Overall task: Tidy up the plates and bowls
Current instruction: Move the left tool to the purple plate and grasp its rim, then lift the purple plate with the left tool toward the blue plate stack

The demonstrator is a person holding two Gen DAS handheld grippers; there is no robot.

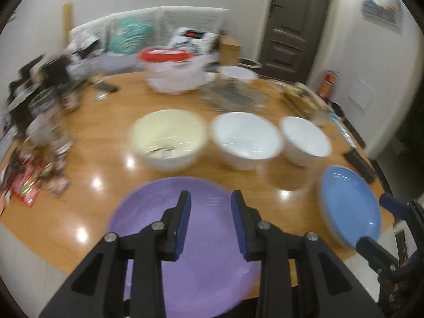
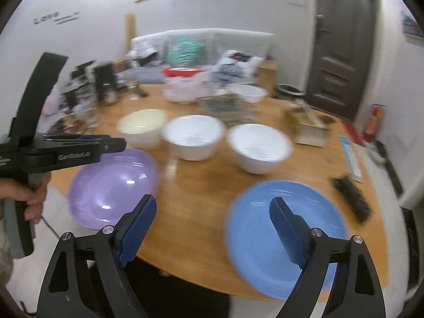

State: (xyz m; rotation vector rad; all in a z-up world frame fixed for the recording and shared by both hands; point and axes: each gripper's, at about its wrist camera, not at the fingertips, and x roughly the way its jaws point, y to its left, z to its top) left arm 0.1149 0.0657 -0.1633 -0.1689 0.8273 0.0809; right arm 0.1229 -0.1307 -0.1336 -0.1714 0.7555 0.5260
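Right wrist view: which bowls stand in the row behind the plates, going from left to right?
cream bowl → middle white bowl → right white bowl

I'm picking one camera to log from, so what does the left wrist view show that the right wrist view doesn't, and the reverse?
Only the left wrist view: snack packets on the table's left edge.
Only the right wrist view: the hand holding the left gripper, and wall lettering.
Both: purple plate, blue plate, cream bowl, two white bowls, the door.
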